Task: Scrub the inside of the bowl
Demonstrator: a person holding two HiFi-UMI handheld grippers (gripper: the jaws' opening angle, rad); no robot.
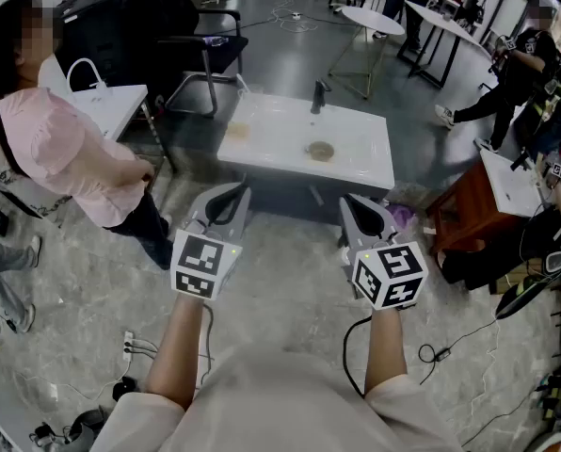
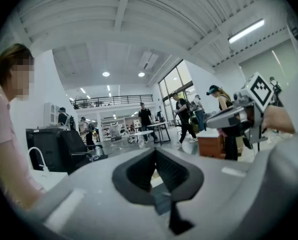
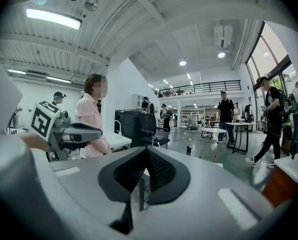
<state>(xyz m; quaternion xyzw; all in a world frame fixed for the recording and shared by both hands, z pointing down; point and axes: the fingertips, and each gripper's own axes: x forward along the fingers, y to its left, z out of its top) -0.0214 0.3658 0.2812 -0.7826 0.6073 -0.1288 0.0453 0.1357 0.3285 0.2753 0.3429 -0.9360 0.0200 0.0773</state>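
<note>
The left tool (image 1: pixel 235 194) and right tool (image 1: pixel 353 205) are both closed tight and hold nothing. What looks like the bowl (image 1: pixel 320 150) sits on the white counter (image 1: pixel 375 163), ahead of both tips and nearer the right tool.

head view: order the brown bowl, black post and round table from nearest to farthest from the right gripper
1. brown bowl, on the white table just ahead of the right gripper
2. black post, at that table's far edge
3. round table, far back across the floor
</note>
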